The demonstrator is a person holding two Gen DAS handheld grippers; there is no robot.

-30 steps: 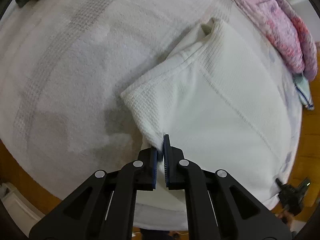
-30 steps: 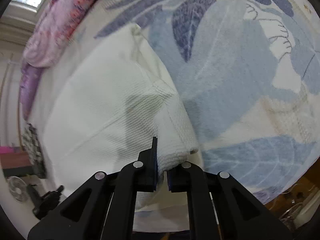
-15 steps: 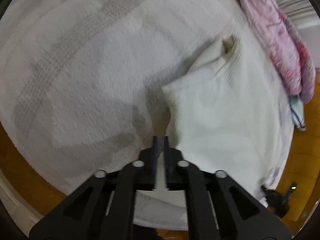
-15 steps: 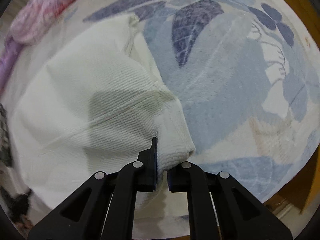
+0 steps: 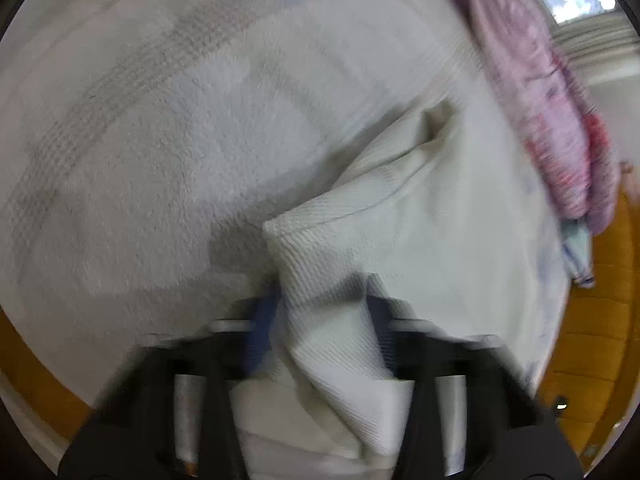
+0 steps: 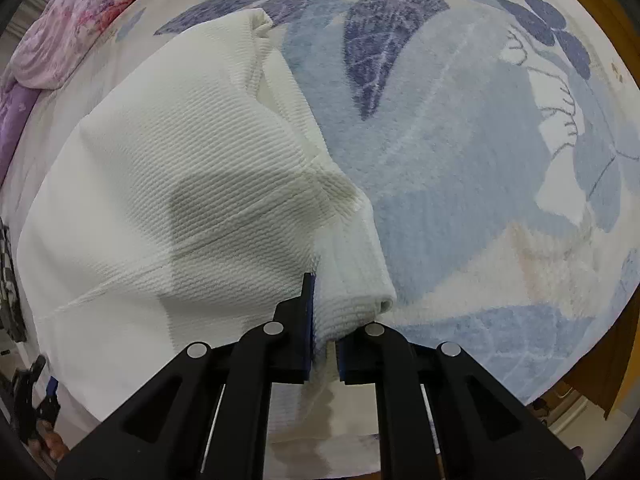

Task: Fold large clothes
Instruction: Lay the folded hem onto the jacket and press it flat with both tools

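Note:
A white waffle-knit garment (image 6: 180,168) lies folded on a bed cover. In the right wrist view my right gripper (image 6: 324,320) is shut on its rolled near edge, the cloth bunched between the blue pads. In the left wrist view the same white garment (image 5: 400,232) is lifted at its near corner; my left gripper (image 5: 324,320) has its jaws spread with a thick fold of cloth lying between them. That view is blurred by motion.
The bed cover is pale grey-white (image 5: 160,140) on the left side and blue with a leaf print (image 6: 460,140) on the right. A pink and purple quilt (image 5: 552,112) lies at the far edge; it also shows at the right wrist view's top left (image 6: 72,20). Orange wooden floor (image 5: 592,340) borders the bed.
The left gripper's jaws have spread apart and the garment corner has bunched up between them. The left gripper rose and tilted. The right gripper keeps its grip.

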